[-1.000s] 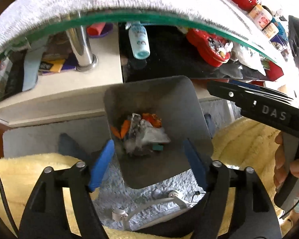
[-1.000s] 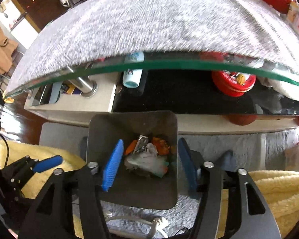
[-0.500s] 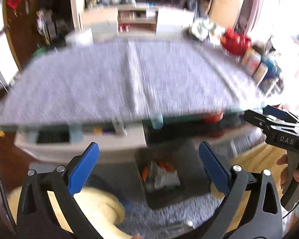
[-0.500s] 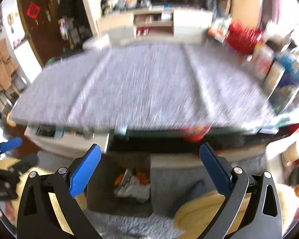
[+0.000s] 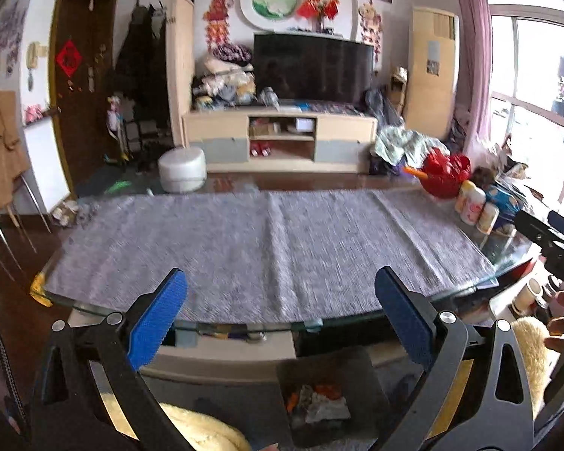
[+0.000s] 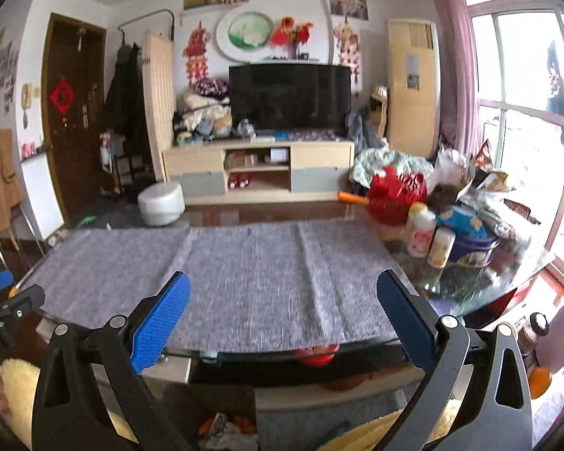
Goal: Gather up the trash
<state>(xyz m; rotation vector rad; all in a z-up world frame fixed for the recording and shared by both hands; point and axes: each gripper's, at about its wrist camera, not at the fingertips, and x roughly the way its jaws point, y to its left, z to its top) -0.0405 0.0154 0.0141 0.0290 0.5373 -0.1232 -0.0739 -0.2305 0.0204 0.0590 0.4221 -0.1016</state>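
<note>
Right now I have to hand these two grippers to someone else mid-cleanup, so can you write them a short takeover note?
Left gripper: jaws wide open, nothing between them, held above the near edge of the table.
Right gripper: the same, open and holding nothing.
Trash: a crumpled heap of orange and grey scraps lies in the grey bin on the floor below the table's near edge.
Table: the grey cloth shows no loose litter. Bottles and a red basket crowd the glass at its right end.
Done: some trash is binned.
Left: check the cluttered right end for wrappers; blur hides small scraps.

Trash bin (image 6: 206, 406) half cut off below
</note>
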